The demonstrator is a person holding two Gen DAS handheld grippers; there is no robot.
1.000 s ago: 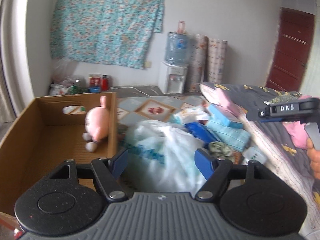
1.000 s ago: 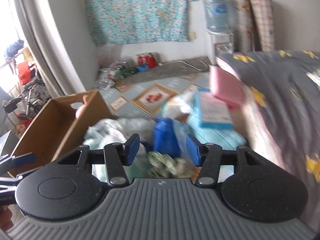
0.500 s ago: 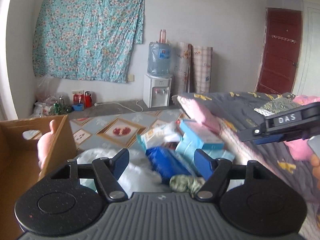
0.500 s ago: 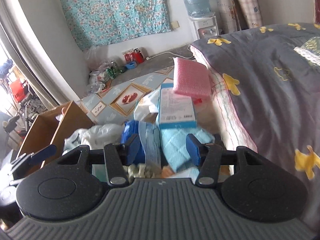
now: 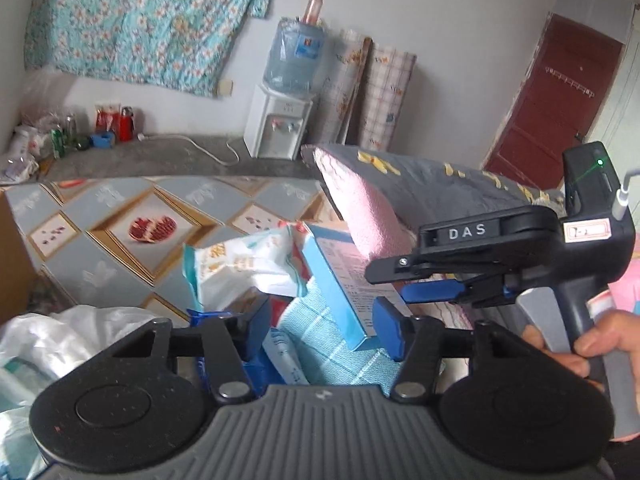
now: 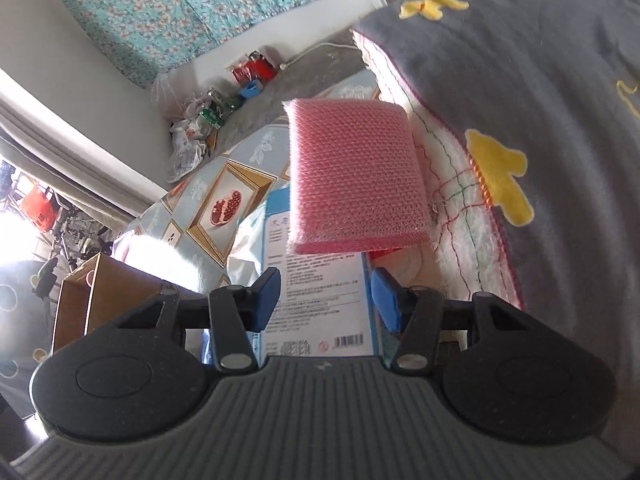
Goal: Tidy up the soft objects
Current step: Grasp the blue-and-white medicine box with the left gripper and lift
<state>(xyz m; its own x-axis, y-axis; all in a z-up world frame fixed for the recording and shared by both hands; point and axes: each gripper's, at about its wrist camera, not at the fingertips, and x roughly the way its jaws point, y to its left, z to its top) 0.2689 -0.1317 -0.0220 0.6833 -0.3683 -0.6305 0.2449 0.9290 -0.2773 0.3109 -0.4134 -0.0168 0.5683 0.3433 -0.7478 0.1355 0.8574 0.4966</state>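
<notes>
Soft objects are heaped on the floor just beside the bed: a pink mesh sponge [image 6: 354, 178] at the top of the heap against the grey bedspread [image 6: 540, 92], a blue-edged packet [image 6: 320, 300] under it, a turquoise checked cloth [image 5: 332, 344], and a crumpled wipes packet [image 5: 244, 264]. A cardboard box [image 6: 100, 292] stands well apart at the left.

The right gripper [image 6: 326, 298] is held over the blue-edged packet with its jaws apart, and nothing is pressed between them. The left gripper [image 5: 322, 330] has its jaws closing while the packet's lower corner and the cloth are seen between the pads — no firm contact can be made out.

Several risks may be judged from here. If the closing pads meet only the packet's corner, it could be pinched askew and slip. If the packet is drawn out, the sponge resting on it could be tipped off toward the floor. With both grippers near each other over one heap — as the left view shows — a collision could be caused.
</notes>
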